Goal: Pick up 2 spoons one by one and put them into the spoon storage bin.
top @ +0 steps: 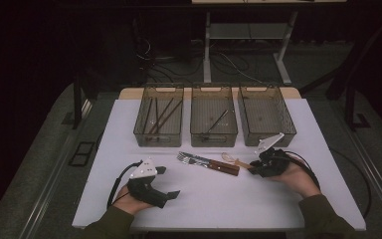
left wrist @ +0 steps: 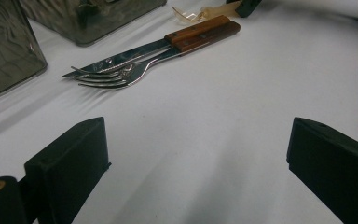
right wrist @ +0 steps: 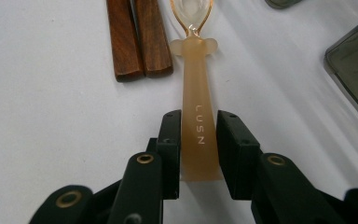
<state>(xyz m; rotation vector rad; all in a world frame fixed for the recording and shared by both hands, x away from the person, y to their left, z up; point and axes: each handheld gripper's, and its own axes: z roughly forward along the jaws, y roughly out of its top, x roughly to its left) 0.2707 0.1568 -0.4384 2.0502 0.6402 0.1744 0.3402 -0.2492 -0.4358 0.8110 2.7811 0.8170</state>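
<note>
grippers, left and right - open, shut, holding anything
Left gripper: open, holding nothing, resting above the bare table.
Right gripper: shut on the translucent plastic spoon, clamped at its handle.

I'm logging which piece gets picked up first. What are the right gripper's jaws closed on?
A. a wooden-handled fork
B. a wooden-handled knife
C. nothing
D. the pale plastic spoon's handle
D: in the right gripper view, the right gripper has both jaws pressed against the flat handle of the plastic spoon, while the wooden-handled knife and fork lie untouched beside it.
</note>
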